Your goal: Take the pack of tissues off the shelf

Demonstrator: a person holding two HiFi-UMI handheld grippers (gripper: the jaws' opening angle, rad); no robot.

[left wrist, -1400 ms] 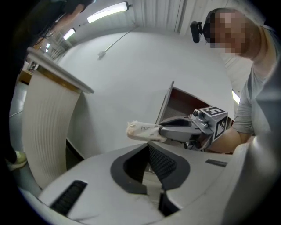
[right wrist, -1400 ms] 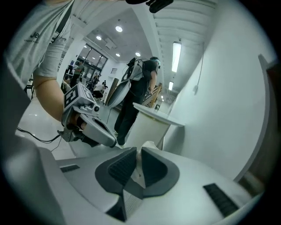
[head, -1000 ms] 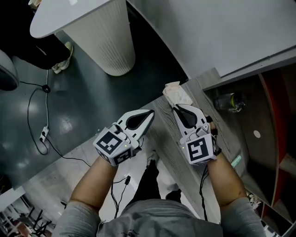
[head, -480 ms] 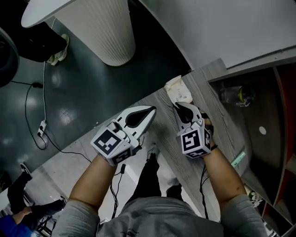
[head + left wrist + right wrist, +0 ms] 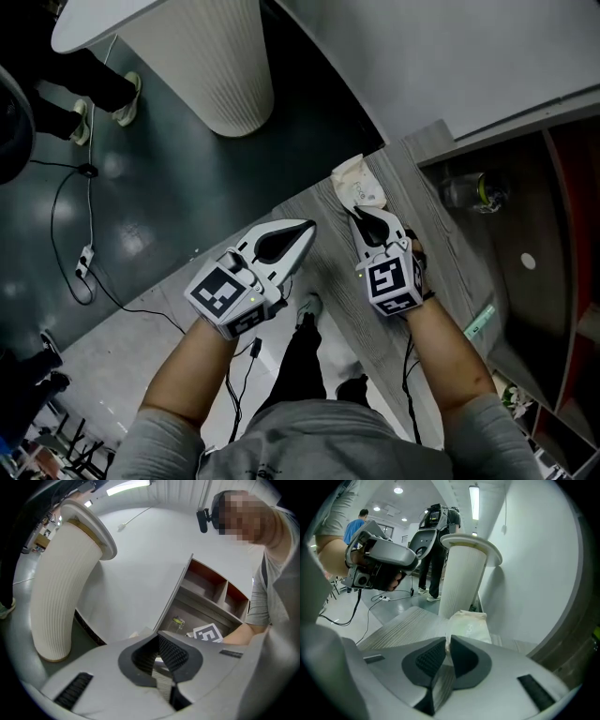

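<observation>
- On the grey wood shelf top (image 5: pixel 441 253), in the head view, one pack of tissues (image 5: pixel 359 183) lies flat at the far end, close to the white wall. The right gripper (image 5: pixel 356 214) has its tips at the pack's near edge. The left gripper (image 5: pixel 307 227) hangs to the left, past the top's edge and apart from the pack. We count two grippers, one pack, one white ribbed column (image 5: pixel 211 75) at far left, and one small bottle (image 5: pixel 473 190) in the compartment to the right.
- Left gripper view: its claw is closed, tips together, with nothing between them. We see one marker cube of the other gripper, far right.
- Right gripper view: the claw is narrow, and its tips appear to pinch the pack's near edge. The rest of the pack rests on the wood beyond the tips. We judge the bite shallow, on soft wrapper only. To do the step well, we should hold the pinch firm and lift straight up before drawing the pack near, so it neither slips nor drags. Two people stand far left, beside the one column.
</observation>
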